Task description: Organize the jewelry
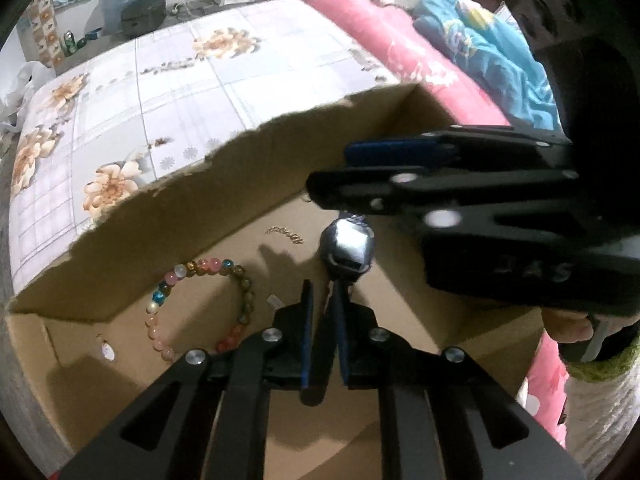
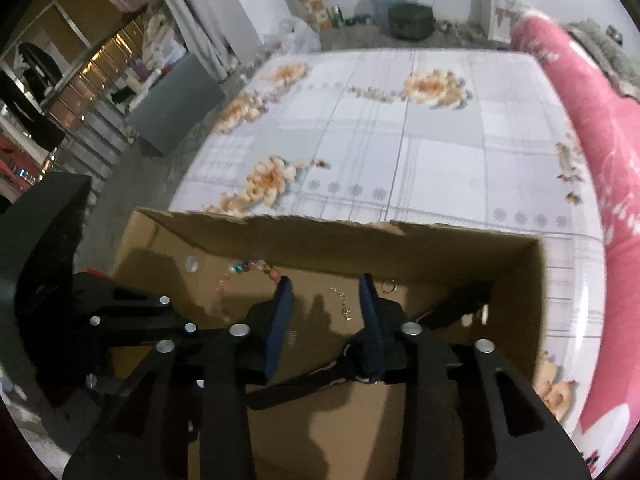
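An open cardboard box (image 1: 160,220) sits on a bed. On its floor lie a dark wristwatch (image 1: 347,246), a bracelet of coloured beads (image 1: 200,304) and a thin gold chain (image 1: 285,234). My left gripper (image 1: 323,285) points down at the watch. Its jaws stand a narrow slit apart, with the strap's end between them against the right pad. My right gripper (image 1: 332,170) hovers open just above the watch. In the right wrist view my right gripper (image 2: 326,290) holds nothing; the watch strap (image 2: 296,384) runs beneath its fingers. The chain (image 2: 344,300), a gold ring (image 2: 387,287) and the bracelet (image 2: 248,270) lie beyond.
The box has a torn far wall (image 2: 440,248) and stands on a floral bedsheet (image 2: 420,140). A rolled pink quilt (image 1: 380,28) and a blue blanket (image 1: 492,48) lie to the right. A hand (image 1: 568,328) in a green cuff holds the right tool.
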The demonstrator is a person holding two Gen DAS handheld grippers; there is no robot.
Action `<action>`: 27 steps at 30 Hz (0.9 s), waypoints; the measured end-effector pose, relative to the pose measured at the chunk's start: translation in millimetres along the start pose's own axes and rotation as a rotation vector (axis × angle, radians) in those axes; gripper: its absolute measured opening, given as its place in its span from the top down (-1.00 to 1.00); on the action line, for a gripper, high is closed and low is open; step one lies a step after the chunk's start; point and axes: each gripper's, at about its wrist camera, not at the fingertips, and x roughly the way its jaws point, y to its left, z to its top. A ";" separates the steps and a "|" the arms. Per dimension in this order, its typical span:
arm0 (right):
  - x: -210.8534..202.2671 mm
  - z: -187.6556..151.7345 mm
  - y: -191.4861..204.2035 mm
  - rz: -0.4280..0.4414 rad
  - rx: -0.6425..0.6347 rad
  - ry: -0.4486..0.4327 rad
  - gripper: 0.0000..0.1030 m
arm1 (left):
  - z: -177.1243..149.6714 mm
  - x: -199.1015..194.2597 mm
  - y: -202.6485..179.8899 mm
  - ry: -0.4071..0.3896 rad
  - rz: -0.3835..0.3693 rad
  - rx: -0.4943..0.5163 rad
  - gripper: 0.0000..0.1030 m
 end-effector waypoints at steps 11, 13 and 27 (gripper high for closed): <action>-146.8 -120.4 49.5 0.022 0.080 -0.474 -0.76 | -85.1 -124.0 -54.7 -0.356 -0.065 0.206 -0.14; -158.6 -147.4 57.2 0.001 0.088 -0.521 -0.84 | -108.4 -134.6 -60.4 -0.392 -0.061 0.227 -0.29; -83.3 -278.1 32.7 -0.245 0.308 -0.384 -0.84 | -252.5 -80.9 -53.6 -0.208 0.064 0.075 -0.75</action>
